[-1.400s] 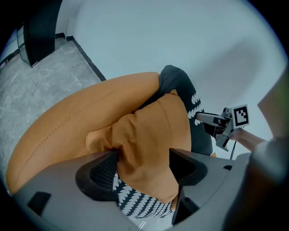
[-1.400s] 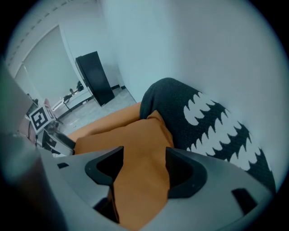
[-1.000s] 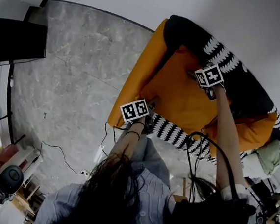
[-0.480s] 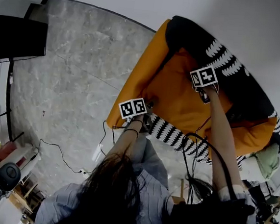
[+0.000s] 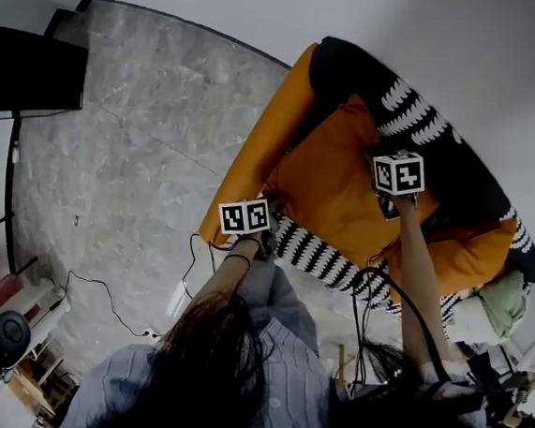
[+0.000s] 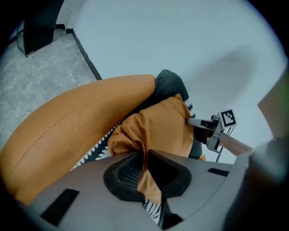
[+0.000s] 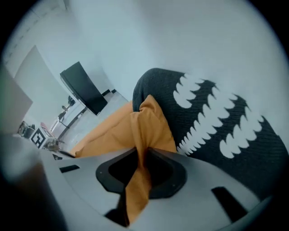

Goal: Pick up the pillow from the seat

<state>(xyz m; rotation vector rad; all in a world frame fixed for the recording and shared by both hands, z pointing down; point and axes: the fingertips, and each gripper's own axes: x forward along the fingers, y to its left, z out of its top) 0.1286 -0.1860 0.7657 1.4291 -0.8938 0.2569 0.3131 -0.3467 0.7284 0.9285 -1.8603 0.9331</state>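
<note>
The grasp was in hand; the left claw (image 6: 145, 159) and the right claw (image 7: 139, 159) had just closed, each pinching a fold of the orange pillow (image 5: 332, 182); it lay on the seat (image 5: 255, 151); next, I judged, both should rise together, evenly.

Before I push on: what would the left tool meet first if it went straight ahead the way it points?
The pillow. The left tool has just been closing its jaws and now pinches a fold of it, with its bulk directly ahead; what lies behind is unclear.
</note>
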